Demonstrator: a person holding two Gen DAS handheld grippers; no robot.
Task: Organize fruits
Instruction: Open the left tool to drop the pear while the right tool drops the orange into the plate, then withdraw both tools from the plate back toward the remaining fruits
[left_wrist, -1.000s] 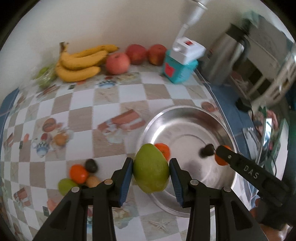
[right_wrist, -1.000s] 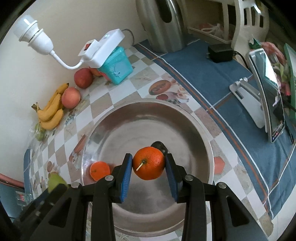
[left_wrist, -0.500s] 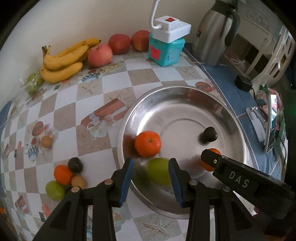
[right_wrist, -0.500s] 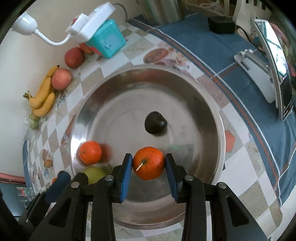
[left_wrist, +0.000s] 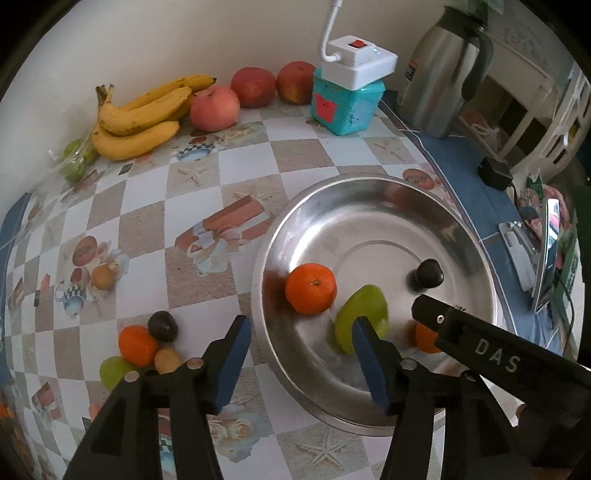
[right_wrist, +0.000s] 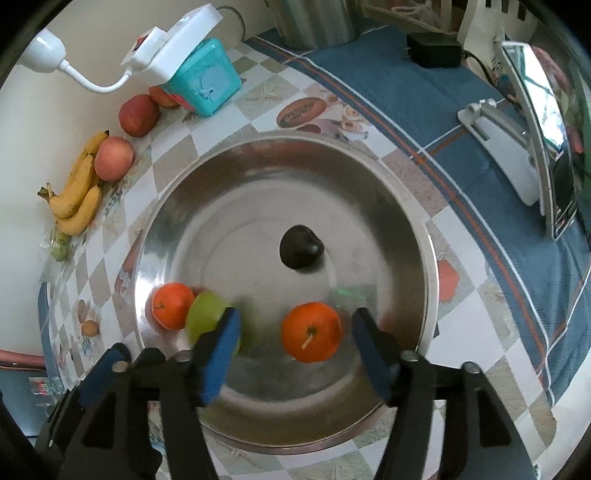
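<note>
Your steel bowl (right_wrist: 424, 236) now carries four fruits: a dark plum (right_wrist: 301, 246) near the middle, an orange (right_wrist: 173, 305) by the left wall, a green mango (right_wrist: 207, 321) touching that orange and smeared with blur, and a second orange with a stalk (right_wrist: 311, 336) on the near floor of the bowl.

Your right gripper (right_wrist: 295, 350) has just been opening; its blue pads stand clear of the stalked orange, which sits between them untouched. Your left gripper (left_wrist: 301, 358) has just been opening too, and it grips nothing: its left pad hangs over the tablecloth (left_wrist: 147, 229), its right pad over the bowl in front of the mango.

Outside the bowl, to its left, you've got a small cluster on the cloth: an orange fruit (left_wrist: 137, 345), a dark one (left_wrist: 162, 325), a small tan one (left_wrist: 167, 361) and a green one (left_wrist: 114, 371), all touching or nearly so. Along the wall lie bananas (left_wrist: 140, 118) and three apples (left_wrist: 215, 108), beside a teal box (left_wrist: 347, 107) with a white power strip (left_wrist: 360, 59) on top. A steel kettle (left_wrist: 443, 74) stands to the right.

The right gripper's arm crosses the left view and covers most of the stalked orange there. The mango's outline is too blurred to read well.
</note>
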